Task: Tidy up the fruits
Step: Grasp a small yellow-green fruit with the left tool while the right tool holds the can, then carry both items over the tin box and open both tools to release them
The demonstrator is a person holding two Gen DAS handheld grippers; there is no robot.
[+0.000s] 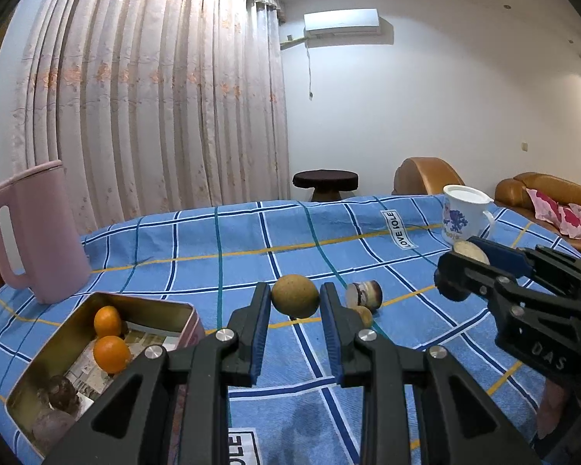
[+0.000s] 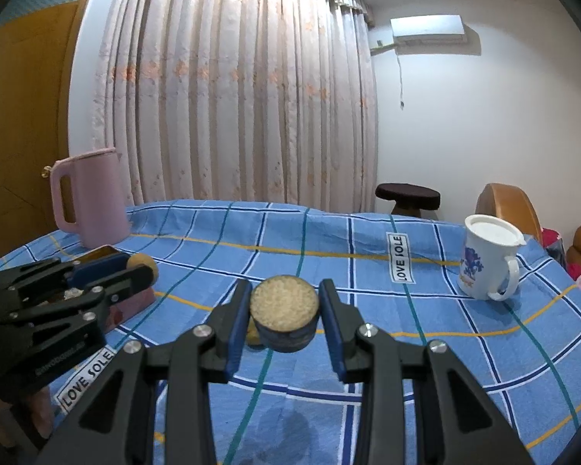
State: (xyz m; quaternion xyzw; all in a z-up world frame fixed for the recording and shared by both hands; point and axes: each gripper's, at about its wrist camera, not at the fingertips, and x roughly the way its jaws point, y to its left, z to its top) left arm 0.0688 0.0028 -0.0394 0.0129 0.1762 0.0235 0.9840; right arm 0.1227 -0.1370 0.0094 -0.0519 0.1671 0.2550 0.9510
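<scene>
Left wrist view takes in a blue checked cloth [image 1: 220,240] with a pink jug [image 1: 38,232] at the far left and a white mug [image 1: 463,215] at the far right. A tin [image 1: 73,352] near the left holds two oranges [image 1: 111,352] and something dark I cannot make out. Beyond the fingers a small jar [image 1: 364,293] lies on its side, with a small brown fruit [image 1: 365,316] just in front of it.

The left gripper [image 1: 295,312] is closed narrow around a round brown fruit [image 1: 294,296], its blue pads touching both sides, and the fruit sits between the fingertips above the cloth.

Over in the right wrist view, the right gripper [image 2: 284,314] clamps a dark round cake [image 2: 284,316] with a pale grainy top, held clear of the cloth, with the left gripper at the left by the tin.
</scene>
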